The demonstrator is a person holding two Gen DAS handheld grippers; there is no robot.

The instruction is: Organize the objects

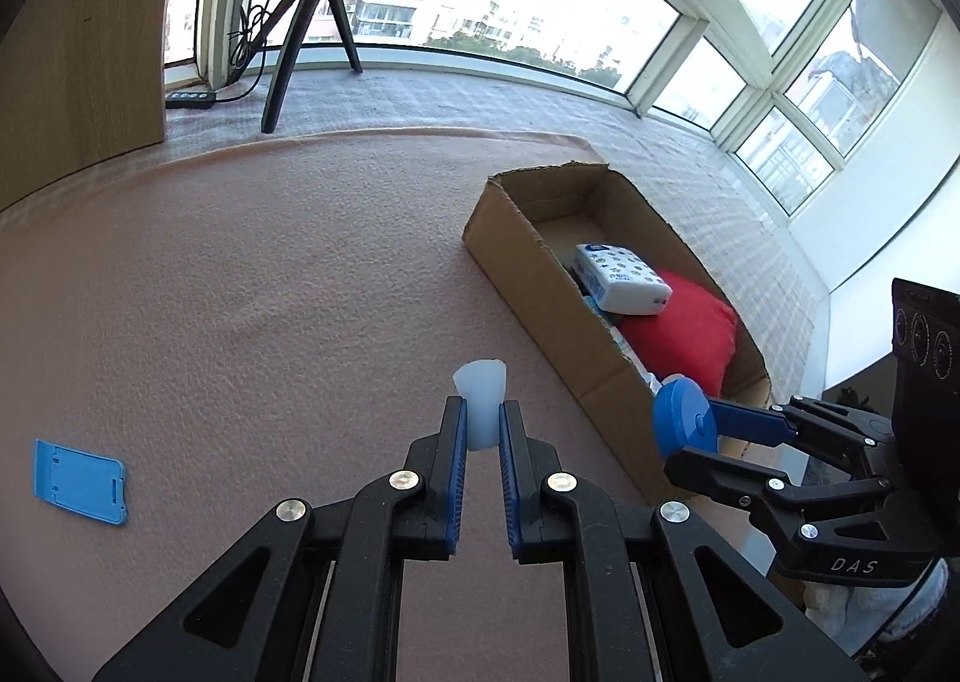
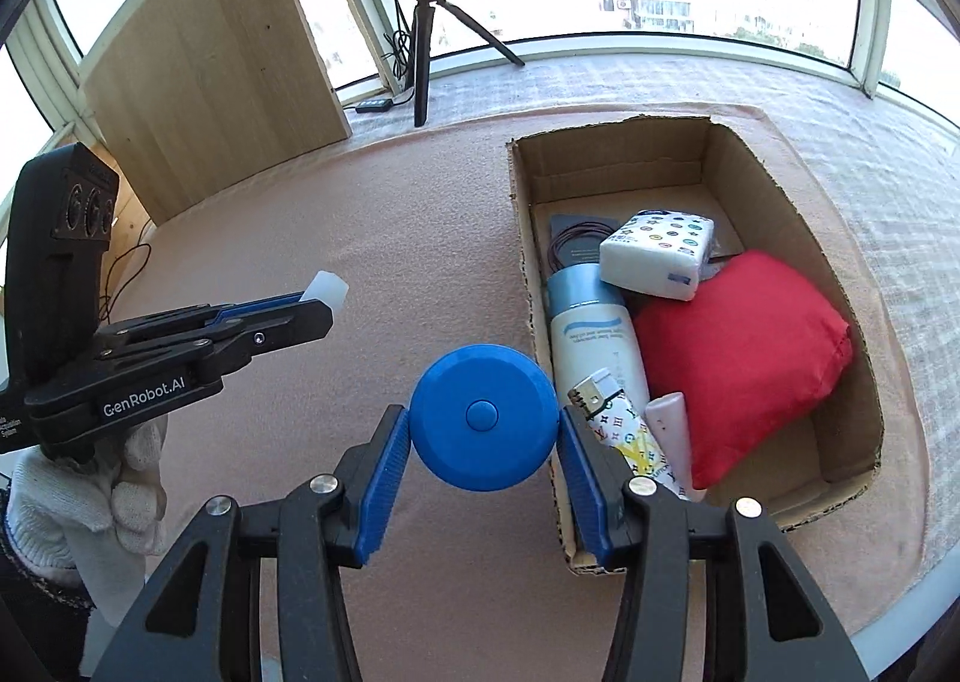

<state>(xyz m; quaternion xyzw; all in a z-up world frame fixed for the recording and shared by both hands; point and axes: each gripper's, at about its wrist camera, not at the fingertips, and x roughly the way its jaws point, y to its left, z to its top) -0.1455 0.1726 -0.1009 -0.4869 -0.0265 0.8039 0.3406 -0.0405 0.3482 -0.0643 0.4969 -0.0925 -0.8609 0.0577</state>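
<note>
My left gripper [image 1: 482, 423] is shut on a small white translucent cap [image 1: 480, 397], held above the pink mat; the same white cap [image 2: 325, 291] and left gripper [image 2: 312, 307] show at the left of the right wrist view. My right gripper [image 2: 483, 430] is shut on a round blue disc [image 2: 483, 417], just left of the cardboard box [image 2: 521, 238]. In the left wrist view the blue disc [image 1: 684, 419] hangs at the near corner of the cardboard box [image 1: 528, 268]. The box holds a red pouch [image 2: 744, 352], a tissue pack [image 2: 660, 253], a white bottle [image 2: 594, 346] and a patterned lighter [image 2: 624, 430].
A blue flat card holder [image 1: 81, 481] lies on the pink mat [image 1: 240, 292] at the left. A tripod [image 1: 312, 16] and a wooden board [image 1: 78, 40] stand at the back by the windows. A gloved hand [image 2: 90, 496] holds the left gripper.
</note>
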